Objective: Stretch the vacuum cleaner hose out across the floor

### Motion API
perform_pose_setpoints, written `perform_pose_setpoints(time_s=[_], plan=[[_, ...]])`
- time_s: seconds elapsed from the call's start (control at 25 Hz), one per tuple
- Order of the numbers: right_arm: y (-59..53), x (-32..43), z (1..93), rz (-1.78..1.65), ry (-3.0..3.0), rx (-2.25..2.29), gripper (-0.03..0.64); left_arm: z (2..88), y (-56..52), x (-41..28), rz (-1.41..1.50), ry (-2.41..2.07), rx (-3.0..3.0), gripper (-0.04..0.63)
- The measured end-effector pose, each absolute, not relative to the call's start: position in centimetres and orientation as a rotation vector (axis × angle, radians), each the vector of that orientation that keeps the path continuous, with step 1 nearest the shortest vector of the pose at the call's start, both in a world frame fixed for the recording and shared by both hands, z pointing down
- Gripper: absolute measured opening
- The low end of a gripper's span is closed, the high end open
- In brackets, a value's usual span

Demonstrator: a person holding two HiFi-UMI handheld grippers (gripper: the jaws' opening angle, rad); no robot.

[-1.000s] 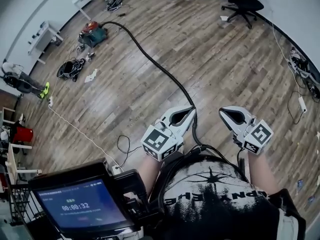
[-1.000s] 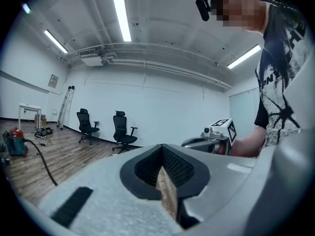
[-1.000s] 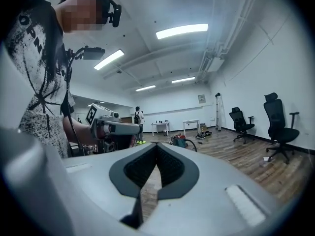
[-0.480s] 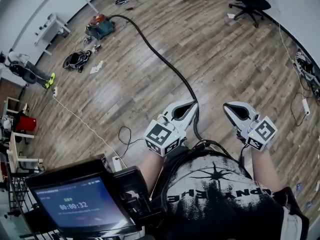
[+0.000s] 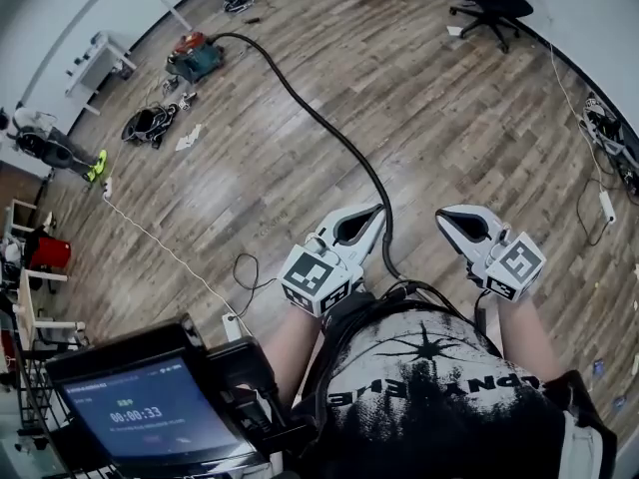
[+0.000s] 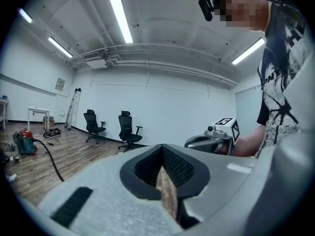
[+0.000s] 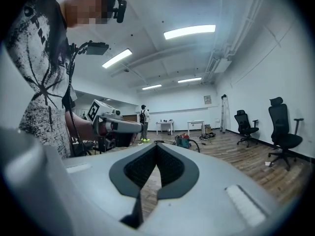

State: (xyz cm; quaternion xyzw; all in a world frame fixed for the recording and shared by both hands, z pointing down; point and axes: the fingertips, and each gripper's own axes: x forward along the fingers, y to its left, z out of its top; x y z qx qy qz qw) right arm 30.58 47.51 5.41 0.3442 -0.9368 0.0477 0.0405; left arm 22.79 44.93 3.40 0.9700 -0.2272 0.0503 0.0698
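A red and teal vacuum cleaner (image 5: 190, 60) stands far off on the wooden floor. Its black hose (image 5: 319, 128) runs from it in a long, gently curving line towards me and ends near my feet. My left gripper (image 5: 376, 212) is held just left of the hose's near part, shut, with nothing between its jaws. Level with it, my right gripper (image 5: 443, 216) is shut and empty too. From the left gripper view the vacuum (image 6: 23, 142) and hose (image 6: 50, 162) lie at the far left. The right gripper view has the vacuum (image 7: 184, 140) straight ahead.
Black office chairs (image 5: 489, 3) stand at the far wall. Cable heaps (image 5: 605, 133) lie along the right wall. A white cord (image 5: 150, 243) crosses the floor on the left, near a black bag (image 5: 146, 128) and white tables (image 5: 98, 60). A screen (image 5: 150, 413) sits by my body.
Both grippers stay shut and side by side. The view has shifted slightly, and the hose lies much as before.
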Motion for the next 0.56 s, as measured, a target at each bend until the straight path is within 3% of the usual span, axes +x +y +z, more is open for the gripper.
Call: perform_pose_setpoints(time_s=[0.56], plan=[[46.3,32.3,5.4,0.143,-2.834,1.094,0.006,3.3,43.4,24.0,0.093,-0.642,2.856,0.002]])
